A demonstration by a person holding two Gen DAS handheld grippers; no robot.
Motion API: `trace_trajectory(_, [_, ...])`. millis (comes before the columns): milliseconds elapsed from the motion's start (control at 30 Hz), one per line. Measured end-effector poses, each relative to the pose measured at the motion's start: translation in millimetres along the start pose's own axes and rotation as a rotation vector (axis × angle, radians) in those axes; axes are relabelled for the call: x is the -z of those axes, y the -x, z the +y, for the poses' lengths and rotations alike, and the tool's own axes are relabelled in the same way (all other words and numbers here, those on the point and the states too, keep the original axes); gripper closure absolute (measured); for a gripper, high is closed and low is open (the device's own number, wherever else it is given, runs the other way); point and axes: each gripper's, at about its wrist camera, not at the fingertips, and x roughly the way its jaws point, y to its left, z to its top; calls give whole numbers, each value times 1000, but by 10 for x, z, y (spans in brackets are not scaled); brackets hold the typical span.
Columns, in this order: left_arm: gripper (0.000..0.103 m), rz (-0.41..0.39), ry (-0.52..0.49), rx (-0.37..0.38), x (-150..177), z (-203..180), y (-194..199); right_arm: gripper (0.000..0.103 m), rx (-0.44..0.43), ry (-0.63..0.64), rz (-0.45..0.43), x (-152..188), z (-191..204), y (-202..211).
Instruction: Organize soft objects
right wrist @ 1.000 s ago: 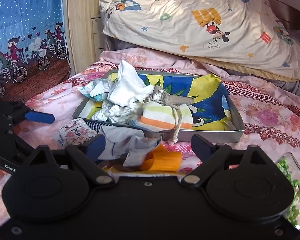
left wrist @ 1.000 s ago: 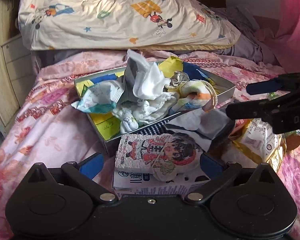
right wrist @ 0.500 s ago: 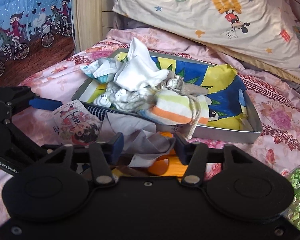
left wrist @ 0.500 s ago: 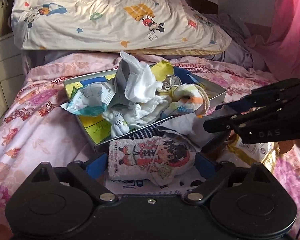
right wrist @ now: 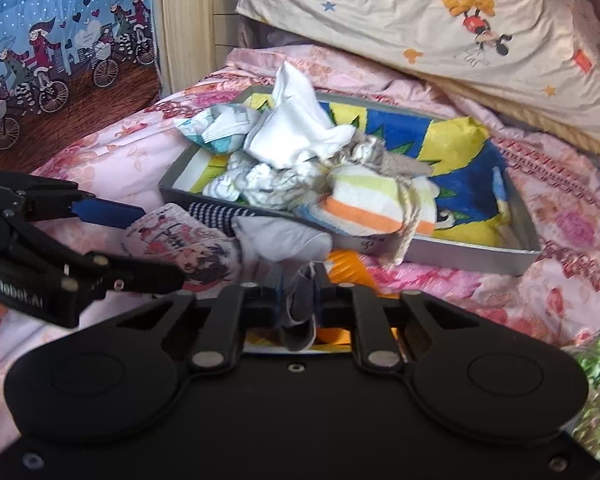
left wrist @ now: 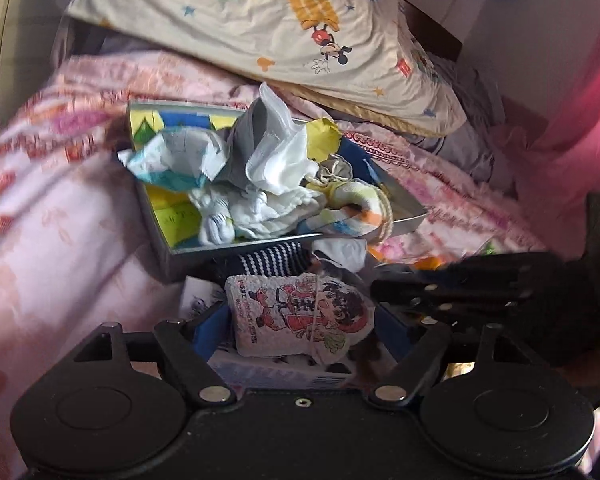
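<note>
Your right gripper, jaws just closed, pinches the limp grey cloth in front of the tray. Your left gripper, narrowing, straddles the printed pouch unpressed: light, squashy; take it mid-body.

The printed pouch covers most of the carton under it, the heaped cloths hide much of the tray floor, and the green packet is cut by the right edge and blurred.
</note>
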Motion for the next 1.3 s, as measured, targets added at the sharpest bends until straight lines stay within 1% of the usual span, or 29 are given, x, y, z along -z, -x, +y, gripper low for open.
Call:
trace_trajectory(100, [24,8,88,32,1,58,5,99,-28,-23,10,27,-8,-7])
trace_trajectory(167, [24,11,173,57,3,127,27,100,-47,-52,18,37,-30,-16])
trace_trajectory(233, [28,21,260,70,16,187,69,100,-50,-66,18,50,-43,-8])
trace_trajectory(300, [30,41,299,62,24,201,104,100,-53,-77,20,60,-52,-9])
trace_trajectory(367, [30,48,331,59,32,221,126,100,-54,-77,23,68,-46,-8])
trace_trajectory(433, [30,63,385,58,34,262,129,100,-58,-76,29,78,-37,-16])
trace_trajectory(533, [30,127,490,21,93,362,111,100,-65,-75,33,84,1,-39])
trace_trajectory(567, [30,135,507,12,116,389,103,100,-70,-73,33,88,11,-39])
trace_trajectory(667, [30,144,544,4,143,461,37,100,-86,-61,32,87,42,-33])
trace_trajectory(767, [31,129,590,36,157,522,2,100,-99,-47,31,84,93,-33])
trace_trajectory(800, [35,122,602,40,157,533,0,100,-104,-43,31,84,107,-27])
trace_trajectory(833, [42,115,612,43,160,547,2,100,-109,-37,31,86,121,-15])
trace_trajectory(900, [53,104,624,48,155,559,6,100,-118,-32,32,86,136,-3])
trace_trajectory(967, [57,92,630,33,156,580,21,100,-125,-30,33,82,151,10])
trace_trajectory(1033, [67,86,645,18,159,610,27,100,-133,-28,33,82,159,21])
trace_trajectory(1067, [67,84,660,17,164,631,42,100,-136,-25,33,83,162,31])
trace_trajectory(1133, [73,74,687,22,163,651,76,100,-140,-20,34,83,167,48])
trace_trajectory(1167, [74,70,693,23,162,660,108,100,-141,-18,34,87,167,56])
trace_trajectory(1300, [82,36,685,15,112,624,217,101,-148,-22,23,76,161,109])
